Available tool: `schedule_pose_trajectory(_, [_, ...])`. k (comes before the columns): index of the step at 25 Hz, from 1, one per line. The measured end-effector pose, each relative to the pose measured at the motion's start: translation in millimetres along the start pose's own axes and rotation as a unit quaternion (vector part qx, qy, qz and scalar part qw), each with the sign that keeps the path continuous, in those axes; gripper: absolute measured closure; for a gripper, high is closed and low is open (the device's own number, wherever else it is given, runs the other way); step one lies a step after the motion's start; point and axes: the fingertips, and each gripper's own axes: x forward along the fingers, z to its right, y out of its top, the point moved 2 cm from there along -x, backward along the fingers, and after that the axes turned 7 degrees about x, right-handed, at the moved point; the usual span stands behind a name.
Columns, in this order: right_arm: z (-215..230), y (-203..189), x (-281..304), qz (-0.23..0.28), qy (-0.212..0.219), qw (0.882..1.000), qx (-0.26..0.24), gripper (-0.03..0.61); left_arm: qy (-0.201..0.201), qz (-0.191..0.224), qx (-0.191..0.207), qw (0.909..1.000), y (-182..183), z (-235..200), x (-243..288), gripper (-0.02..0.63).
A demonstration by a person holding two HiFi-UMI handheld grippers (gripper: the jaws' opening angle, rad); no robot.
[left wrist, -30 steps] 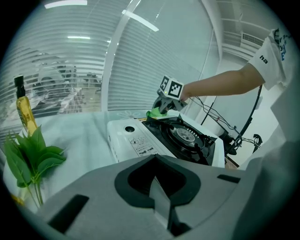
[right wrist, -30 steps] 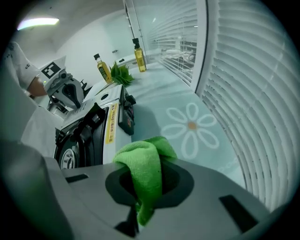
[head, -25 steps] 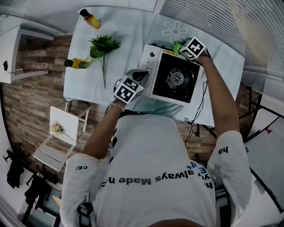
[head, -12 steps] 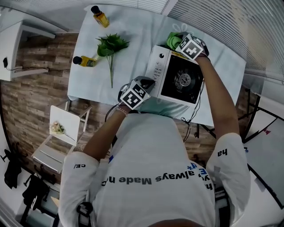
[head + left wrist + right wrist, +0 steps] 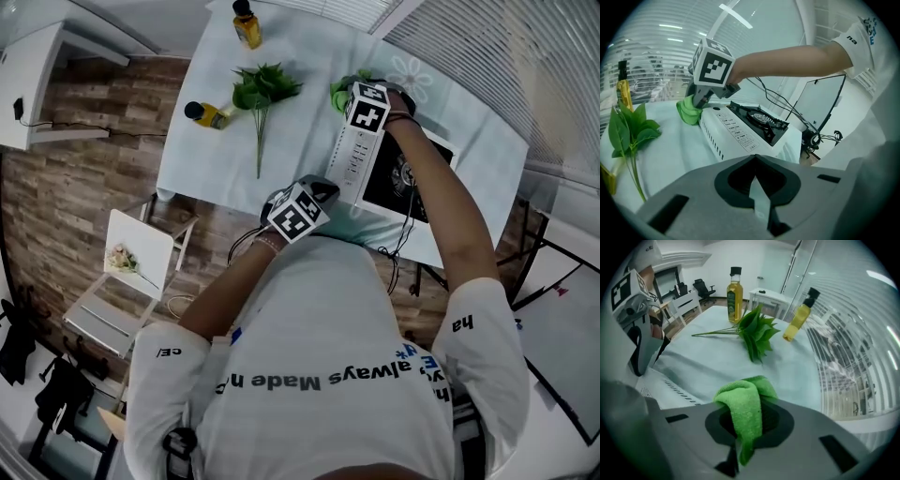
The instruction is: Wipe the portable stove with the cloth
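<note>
right gripper (image 5: 699, 102) clamped on green cloth (image 5: 687, 112), at far left corner of white stove (image 5: 733, 136). left gripper (image 5: 758, 206) jaws together, empty, near stove's near left corner.

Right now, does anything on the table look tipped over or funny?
Only the leafy sprig: it lies flat on the tablecloth with no vase. Both oil bottles stand upright, and nothing looks spilled.
</note>
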Motion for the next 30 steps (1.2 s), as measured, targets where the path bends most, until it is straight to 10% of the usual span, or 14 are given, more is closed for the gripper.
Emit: schedule_pose_trajectory(30, [-158, 31, -10, -0.058, 0.040, 0.997, -0.028, 0.555, -0.050, -0.008, 0.052, 0.9974, -34, 21, -30, 0.601])
